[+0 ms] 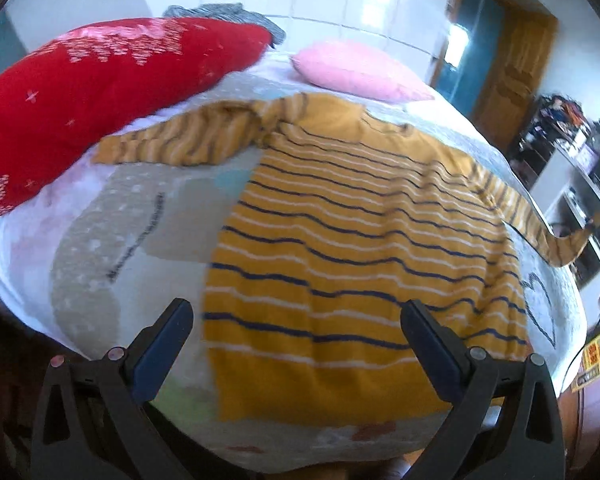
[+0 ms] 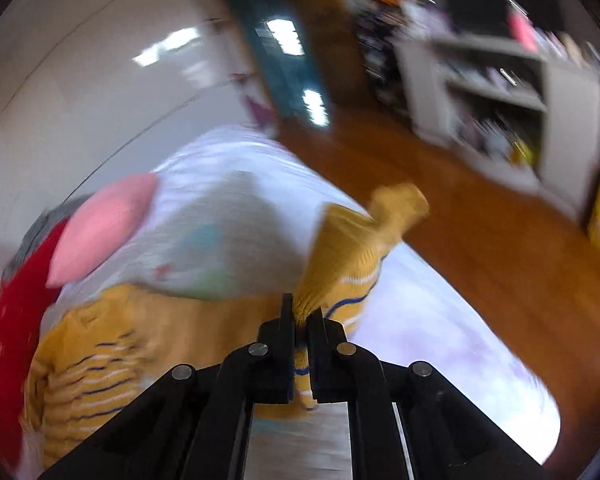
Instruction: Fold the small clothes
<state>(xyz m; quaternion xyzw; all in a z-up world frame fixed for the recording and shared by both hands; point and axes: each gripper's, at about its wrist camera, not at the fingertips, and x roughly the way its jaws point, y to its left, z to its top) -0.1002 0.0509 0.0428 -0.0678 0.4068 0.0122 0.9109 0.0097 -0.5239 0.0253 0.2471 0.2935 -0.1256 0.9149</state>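
Bedding surrounds the sweater (image 1: 340, 240): a red blanket (image 1: 80, 92) with pale snowflake print bulges at the far left, its edge just beside the left sleeve (image 1: 188, 140), and a pink pillow (image 1: 356, 70) lies beyond the collar. A grey knit (image 1: 228, 14) shows behind the blanket. The sweater itself lies flat on the bed (image 1: 112, 240), mustard yellow with thin navy and white stripes, body smooth, left sleeve crumpled across the chest edge.

From the left wrist, the left gripper (image 1: 296, 320) hangs above the hem with its jaws wide apart and nothing between them; the right sleeve (image 1: 556, 240) rises off the bed's right edge toward a dim shape. From the right wrist, much blurred, the right gripper (image 2: 302, 320) has its jaws pinched tight on bunched yellow sleeve cloth, and the cuff (image 2: 400, 204) sticks up past them over the wooden floor (image 2: 440, 240). That view also shows white shelves (image 2: 500, 92) full of small items across the room. The bed cover is soft, pale, printed with grey patches and a heart outline (image 1: 540, 308).
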